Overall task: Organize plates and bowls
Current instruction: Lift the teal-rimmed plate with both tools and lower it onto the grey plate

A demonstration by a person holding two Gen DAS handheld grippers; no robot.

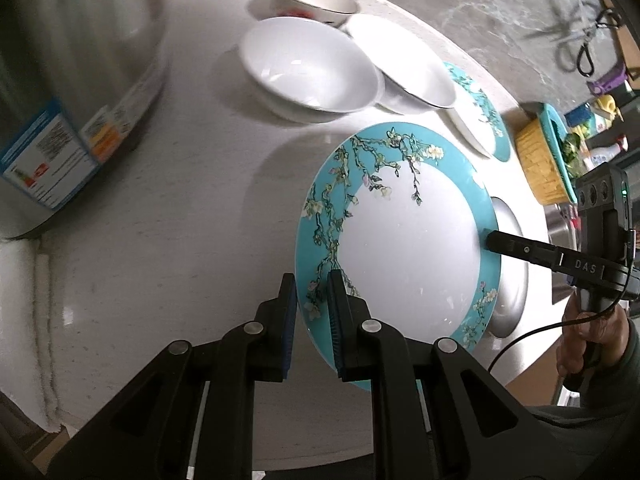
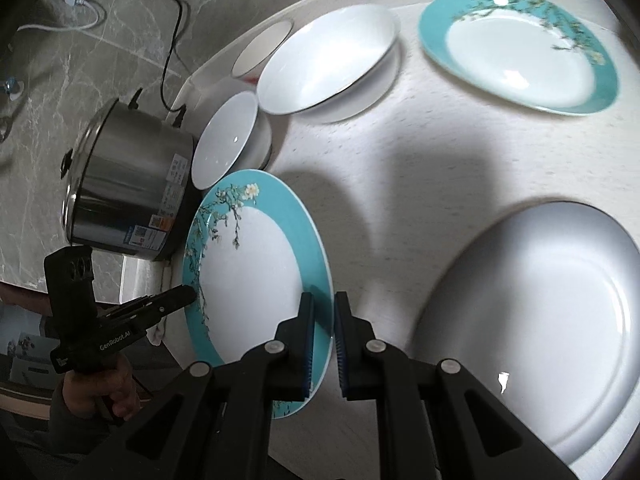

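My left gripper is pinched tight on the near rim of the teal flower plate, at the bottom middle of its view. My right gripper is squeezed on the far side of the same plate, low in the middle of its view. I think I hold it from both sides so the wide plate stays flat and does not slip.

The plate looks lifted a bit above the pale round table. A white plate sits at the lower right of the right view. A second teal flower plate rests at the upper right, probably where this one should go. Three white bowls, the nearest one at the top middle of the left view, crowd together by the steel pot.
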